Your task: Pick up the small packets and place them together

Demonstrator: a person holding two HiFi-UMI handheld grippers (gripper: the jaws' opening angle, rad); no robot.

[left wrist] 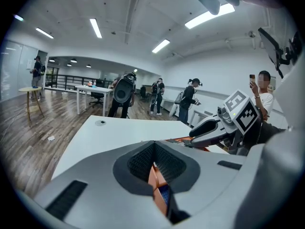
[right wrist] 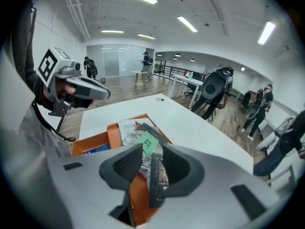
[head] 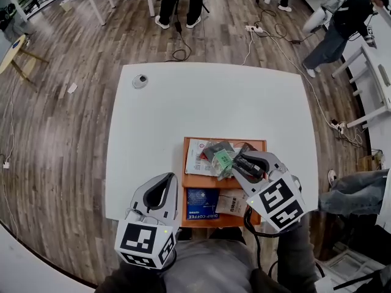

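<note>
An orange tray (head: 193,180) lies at the white table's near edge with several small packets in it: a green one (head: 223,159), a white printed one (head: 197,154), a blue one (head: 201,203) and a beige one (head: 232,201). My right gripper (head: 235,163) hangs over the tray's right half. In the right gripper view, my right gripper (right wrist: 151,151) is open, and a thin dark packet (right wrist: 156,175) stands on edge between the jaws, leaning on the right pad and apart from the left one. My left gripper (head: 170,177) is shut and empty, just left of the tray.
A small round grey object (head: 140,81) sits at the table's far left corner. People stand beyond the far edge and at the right. Cables (head: 256,32) trail on the wooden floor, and a round side table (head: 12,50) stands far left.
</note>
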